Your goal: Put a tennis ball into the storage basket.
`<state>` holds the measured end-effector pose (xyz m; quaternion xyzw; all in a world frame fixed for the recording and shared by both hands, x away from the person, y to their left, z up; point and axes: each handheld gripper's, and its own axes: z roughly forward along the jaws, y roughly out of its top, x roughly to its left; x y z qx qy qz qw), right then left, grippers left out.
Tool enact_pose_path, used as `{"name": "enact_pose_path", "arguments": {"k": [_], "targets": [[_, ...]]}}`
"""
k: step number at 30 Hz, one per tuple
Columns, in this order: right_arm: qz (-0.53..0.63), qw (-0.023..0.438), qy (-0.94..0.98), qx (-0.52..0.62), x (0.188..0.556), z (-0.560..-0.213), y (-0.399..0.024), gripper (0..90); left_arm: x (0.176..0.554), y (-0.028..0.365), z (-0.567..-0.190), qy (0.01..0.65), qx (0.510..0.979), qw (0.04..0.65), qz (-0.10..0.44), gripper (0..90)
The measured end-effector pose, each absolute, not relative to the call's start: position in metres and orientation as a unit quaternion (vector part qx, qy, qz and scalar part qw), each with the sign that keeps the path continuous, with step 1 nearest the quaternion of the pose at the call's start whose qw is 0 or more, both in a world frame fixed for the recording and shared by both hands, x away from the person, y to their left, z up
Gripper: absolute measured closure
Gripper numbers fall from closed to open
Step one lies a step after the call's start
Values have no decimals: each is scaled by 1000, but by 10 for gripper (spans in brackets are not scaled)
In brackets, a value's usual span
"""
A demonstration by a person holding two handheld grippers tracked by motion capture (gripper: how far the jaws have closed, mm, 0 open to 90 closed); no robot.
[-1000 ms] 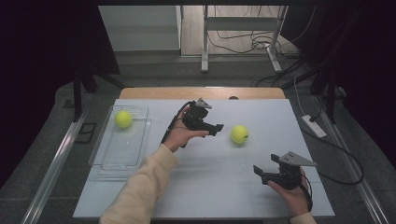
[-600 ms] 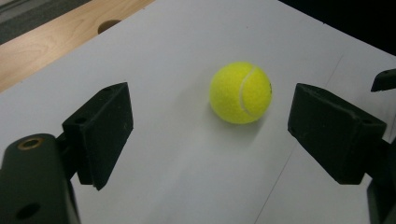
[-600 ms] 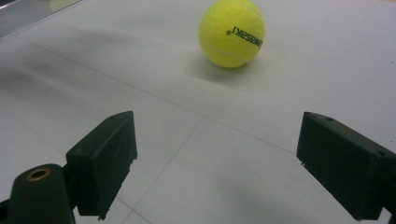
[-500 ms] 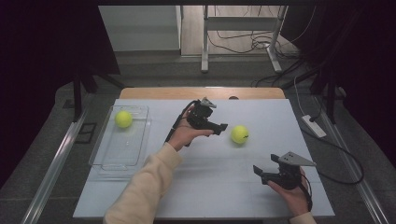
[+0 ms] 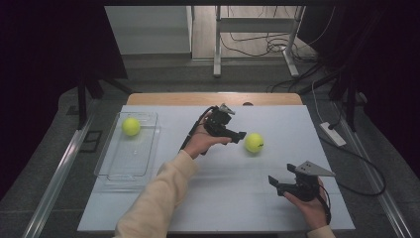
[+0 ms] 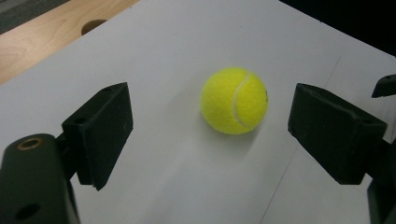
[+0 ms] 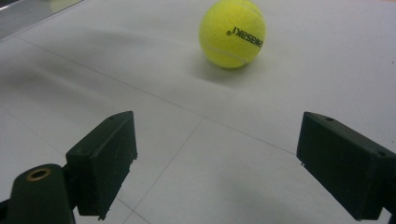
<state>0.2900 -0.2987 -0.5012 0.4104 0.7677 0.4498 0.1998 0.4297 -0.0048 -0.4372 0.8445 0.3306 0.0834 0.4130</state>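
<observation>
Yellow tennis ball (image 5: 253, 143) on bare white table (image 5: 237, 208); second ball (image 5: 131, 126) in tray (image 5: 111, 171)

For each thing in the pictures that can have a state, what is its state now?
Left hand-held gripper: open, aimed at the ball on the table, not touching it.
Right hand-held gripper: open, nothing between its jaws.
Ball on the table: resting free on the white table.
Ball in the tray: lying in the far end.
Clear tray: flat on the table, holding one ball.

2 tennis balls (image 5: 254, 143), 1 tray (image 5: 115, 171)
</observation>
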Motion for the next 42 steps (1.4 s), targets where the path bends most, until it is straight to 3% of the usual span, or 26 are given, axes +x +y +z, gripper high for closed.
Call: {"name": "enact_pose_path", "arguments": {"k": [42], "targets": [[446, 201, 771, 406, 289, -502, -298, 123, 447, -48, -459, 322, 858, 398, 44, 143]]}}
